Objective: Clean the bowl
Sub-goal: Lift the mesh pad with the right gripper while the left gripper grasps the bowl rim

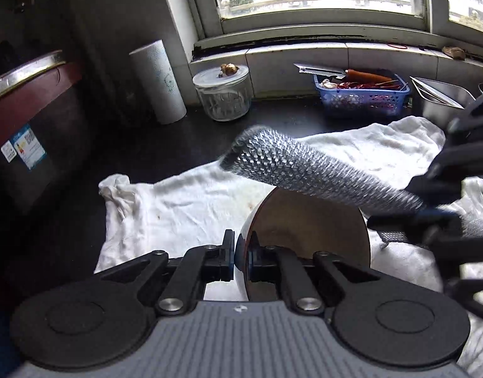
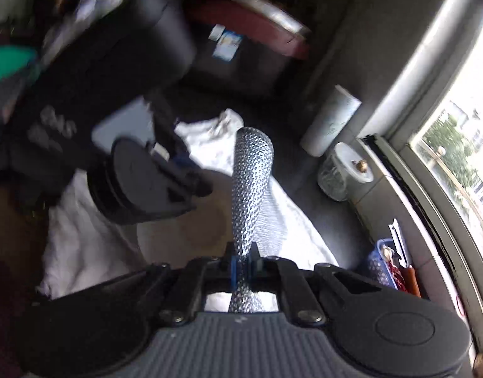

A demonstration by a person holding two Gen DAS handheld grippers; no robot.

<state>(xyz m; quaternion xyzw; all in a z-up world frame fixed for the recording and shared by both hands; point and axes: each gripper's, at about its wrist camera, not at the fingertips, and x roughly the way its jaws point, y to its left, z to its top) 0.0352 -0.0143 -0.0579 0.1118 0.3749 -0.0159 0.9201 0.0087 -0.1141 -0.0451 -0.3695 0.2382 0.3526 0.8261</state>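
A bowl [image 1: 310,230] with a brown inside and a shiny outside stands tipped on its edge on a white cloth [image 1: 178,201]. My left gripper [image 1: 241,245] is shut on the bowl's rim, one finger inside and one outside. From the right, my right gripper [image 1: 430,201] holds a silvery mesh scrubber [image 1: 304,163] that reaches across above the bowl. In the right wrist view the right gripper [image 2: 244,258] is shut on the scrubber [image 2: 252,170]. There the left gripper [image 2: 191,182] is blurred at the left, over the brown bowl [image 2: 191,230].
On the dark counter at the back stand a paper towel roll [image 1: 158,82], a lidded glass jar [image 1: 224,94], a blue basket [image 1: 364,94] with a knife and a metal container [image 1: 440,97]. A dark red appliance [image 1: 30,100] fills the left side.
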